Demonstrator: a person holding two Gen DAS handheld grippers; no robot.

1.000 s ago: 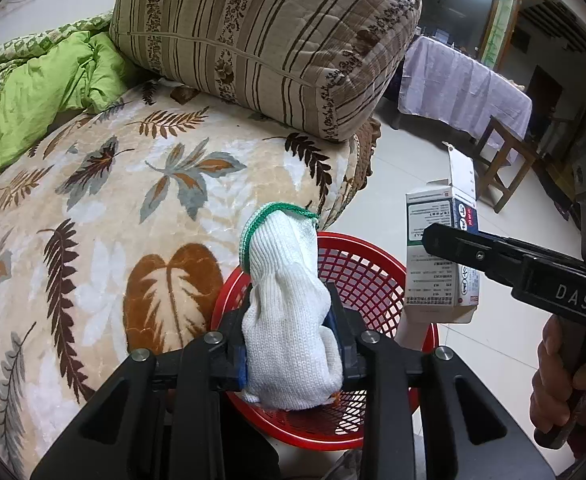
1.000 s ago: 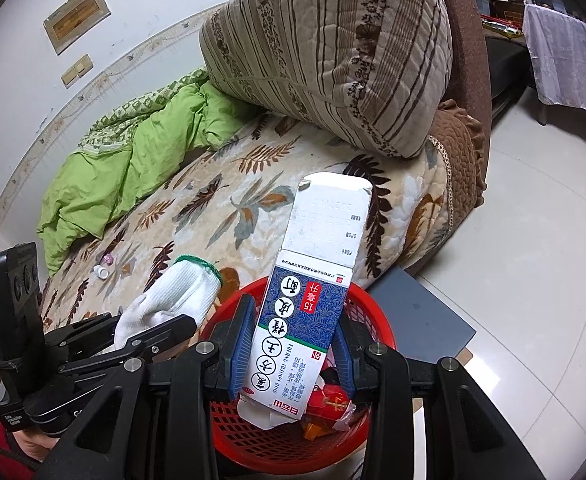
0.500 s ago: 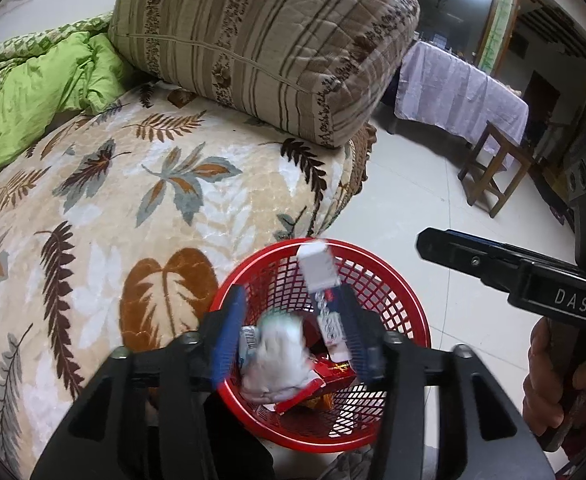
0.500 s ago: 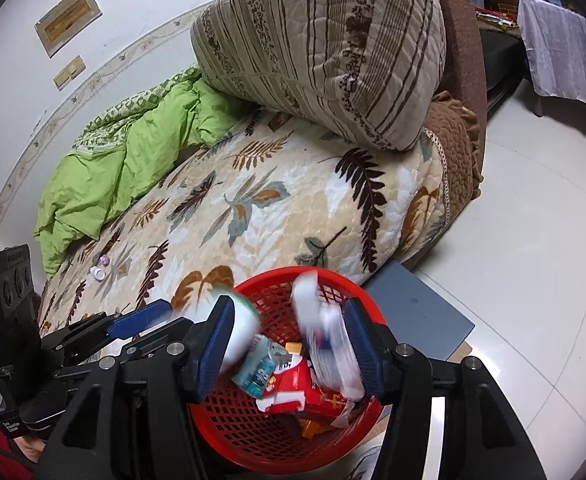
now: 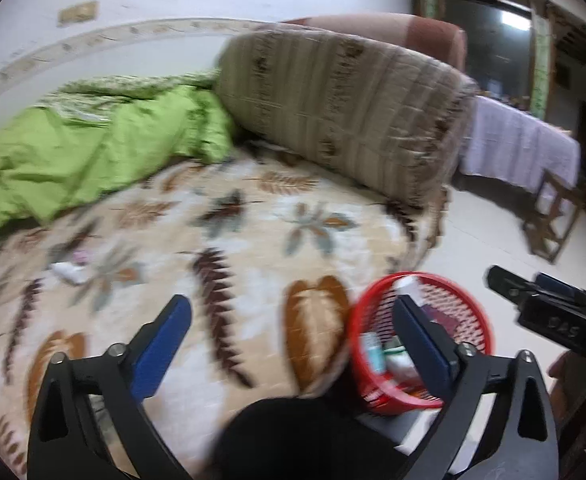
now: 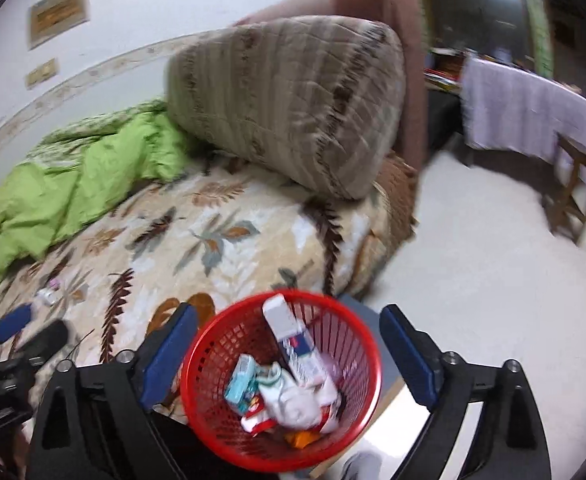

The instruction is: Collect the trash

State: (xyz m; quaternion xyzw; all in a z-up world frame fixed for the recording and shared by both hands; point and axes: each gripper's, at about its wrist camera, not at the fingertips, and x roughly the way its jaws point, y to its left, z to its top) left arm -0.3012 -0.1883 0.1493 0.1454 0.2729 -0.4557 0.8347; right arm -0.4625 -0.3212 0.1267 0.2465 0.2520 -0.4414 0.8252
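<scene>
The red mesh basket (image 6: 373,364) stands on the floor at the bed's corner. It holds the white glove (image 6: 293,400), the blue-and-white carton (image 6: 293,340) and several wrappers. My right gripper (image 6: 289,336) hovers above the basket, its jaws opening with nothing between the pads. My left gripper (image 5: 293,320) is over the leaf-patterned bedspread (image 5: 253,240), jaws opening and empty, with the basket (image 5: 445,280) behind its right finger. A few small bits of trash (image 5: 71,270) lie on the bedspread at the left, and they show as small bits (image 6: 47,296) in the right wrist view too.
A big striped pillow (image 6: 285,112) and a green quilt (image 6: 73,176) lie at the back of the bed. A grey board (image 6: 373,320) lies on the floor beside the basket. A cloth-covered table (image 6: 525,112) and a wooden stool (image 6: 573,196) stand far right.
Both grippers opened. The glove left my left gripper and the carton left my right gripper, and both now lie in the basket. Both views have swung up and left toward the bed.
</scene>
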